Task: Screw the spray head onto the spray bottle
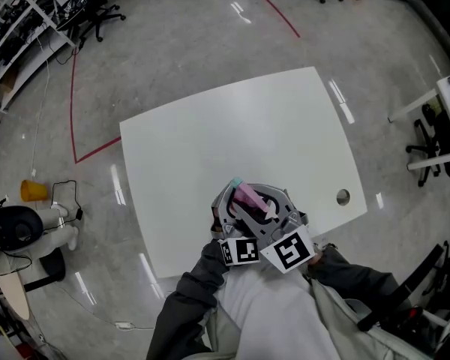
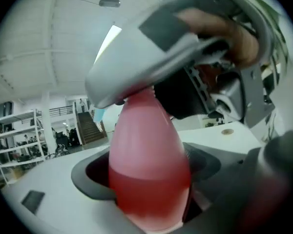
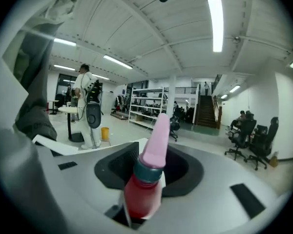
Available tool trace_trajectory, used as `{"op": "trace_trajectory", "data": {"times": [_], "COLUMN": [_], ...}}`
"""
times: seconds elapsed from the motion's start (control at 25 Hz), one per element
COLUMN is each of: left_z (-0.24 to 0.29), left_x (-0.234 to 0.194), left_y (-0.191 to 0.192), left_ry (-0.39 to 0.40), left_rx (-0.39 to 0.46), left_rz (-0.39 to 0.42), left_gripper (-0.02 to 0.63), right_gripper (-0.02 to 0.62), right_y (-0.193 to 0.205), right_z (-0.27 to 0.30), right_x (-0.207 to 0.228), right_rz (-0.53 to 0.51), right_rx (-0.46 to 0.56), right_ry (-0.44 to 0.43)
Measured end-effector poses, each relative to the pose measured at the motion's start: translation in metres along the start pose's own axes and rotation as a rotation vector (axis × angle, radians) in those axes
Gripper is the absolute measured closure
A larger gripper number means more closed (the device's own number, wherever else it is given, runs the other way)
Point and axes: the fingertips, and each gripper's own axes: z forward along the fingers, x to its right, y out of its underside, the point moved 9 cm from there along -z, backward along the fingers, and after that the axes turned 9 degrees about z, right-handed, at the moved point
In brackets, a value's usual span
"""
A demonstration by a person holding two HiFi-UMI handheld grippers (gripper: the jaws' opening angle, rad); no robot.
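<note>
1. The left gripper (image 2: 146,175) had its jaws clamped on the spray bottle (image 2: 147,145), above the worktop's (image 1: 232,133) near edge.
2. The spray head (image 3: 157,133) sat on its neck, with the right gripper's (image 3: 154,168) jaws apart around it.
3. Final tightening probably remained.

The bottle (image 2: 149,165) was translucent pink plastic, smooth and glossy, with red liquid showing through it. Its spray head (image 3: 157,133) was opaque pale pink plastic with a soft sheen, above a teal plastic collar (image 3: 146,171). The left gripper (image 2: 146,179) and right gripper (image 3: 149,177) had grey matt plastic shells; the right one's dark pads (image 3: 118,164) looked finely textured, not slick. The marker cubes (image 1: 289,250) were flat white with matt black print. The table (image 1: 232,133) was smooth white with a faint sheen. The floor (image 1: 172,43) was polished grey, glossy enough to mirror the lights. The sleeves (image 1: 191,298) were grey cloth.
</note>
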Motion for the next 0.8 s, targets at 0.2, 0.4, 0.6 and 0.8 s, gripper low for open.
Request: {"op": "trace_trajectory", "data": {"times": [0.2, 0.4, 0.6, 0.8], "left_z": [-0.02, -0.044, -0.057, -0.052], "left_x": [-0.011, -0.035, -0.048, -0.057], "left_y": [-0.021, -0.07, -0.1, -0.103], "left_ry": [0.203, 0.635, 0.865, 0.707], "left_rx": [0.116, 0.355, 0.404, 0.387], "left_rz": [-0.102, -0.255, -0.555, -0.417], "left_gripper": [0.175, 0.175, 0.17, 0.172], "right_gripper": [0.474, 0.476, 0.476, 0.474], "right_y": [-0.012, -0.037, -0.077, -0.093], "right_z": [-0.016, -0.042, -0.056, -0.053], "right_x": [0.003, 0.015, 0.02, 0.028], "right_rz": [-0.043, 0.202, 0.206, 0.193], "right_rx": [0.083, 0.212, 0.256, 0.269], "right_ry": [-0.283, -0.622, -0.868, -0.735]}}
